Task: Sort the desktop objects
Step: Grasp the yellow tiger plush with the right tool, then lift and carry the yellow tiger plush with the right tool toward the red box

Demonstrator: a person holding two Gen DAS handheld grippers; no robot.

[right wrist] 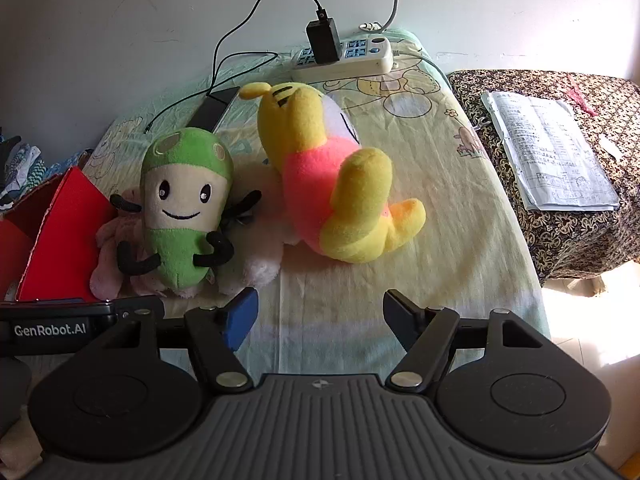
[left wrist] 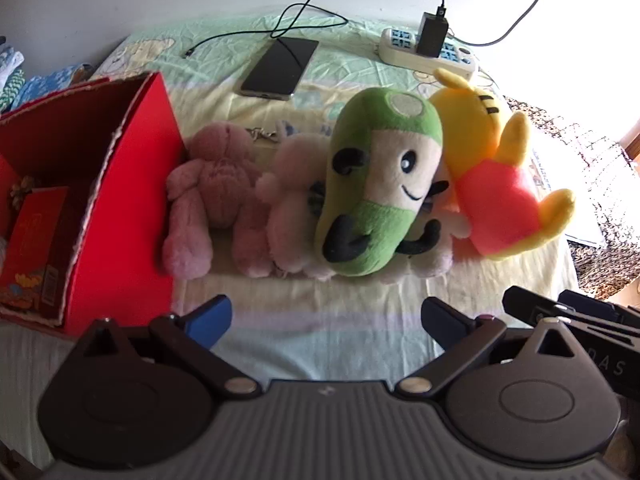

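A row of plush toys lies on the cloth-covered table (left wrist: 320, 304). A green-and-cream plush (left wrist: 376, 184) (right wrist: 184, 208) leans over a pale pink plush (left wrist: 292, 208). Left of them is a dusty pink bear (left wrist: 212, 192). At the right lies a yellow plush in a pink shirt (left wrist: 500, 184) (right wrist: 336, 184). A red cardboard box (left wrist: 116, 200) (right wrist: 60, 236) stands open at the left, a red packet (left wrist: 34, 248) inside. My left gripper (left wrist: 326, 320) is open, short of the toys. My right gripper (right wrist: 318, 316) is open too, nothing between its fingers.
A black phone (left wrist: 280, 66) and a white power strip (left wrist: 428, 54) (right wrist: 344, 58) with a black charger (right wrist: 323, 42) and cables lie at the back. A patterned side table (right wrist: 560, 208) with papers (right wrist: 548, 148) stands to the right. Folded cloths (left wrist: 16, 76) are far left.
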